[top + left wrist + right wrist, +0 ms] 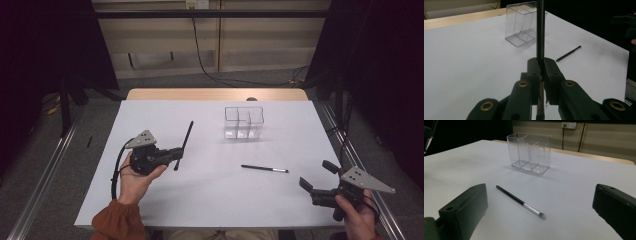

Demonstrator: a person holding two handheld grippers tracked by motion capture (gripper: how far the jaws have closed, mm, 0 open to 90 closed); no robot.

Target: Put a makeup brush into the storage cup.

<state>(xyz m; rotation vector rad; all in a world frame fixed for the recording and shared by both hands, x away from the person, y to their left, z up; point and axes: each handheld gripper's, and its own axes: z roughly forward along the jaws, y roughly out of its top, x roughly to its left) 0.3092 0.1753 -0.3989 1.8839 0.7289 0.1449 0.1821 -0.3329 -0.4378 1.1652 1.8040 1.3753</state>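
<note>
My left gripper (pixel 176 154) is at the left of the white table (pixel 210 200), shut on a thin black stick (pixel 187 136) that slants up and away from its jaws. In the left gripper view the stick (pixel 540 30) rises straight between the closed jaws of my left gripper (pixel 541 68). A second black stick with a silver end (pixel 264 168) lies flat right of centre. My right gripper (pixel 318 175) hovers open to its right, at the table's near right corner. From the right gripper (pixel 540 195), that stick (pixel 519 200) lies between and ahead of the spread jaws. A clear three-compartment holder (pixel 243 122) stands farther back.
The clear holder (pixel 530 152) (pixel 524 23) looks empty. A wooden strip (pixel 215 94) runs along the table's far edge. Metal rails (pixel 45 170) flank the table on the floor, and cables (pixel 210 75) trail behind it. Dark curtains hang on both sides.
</note>
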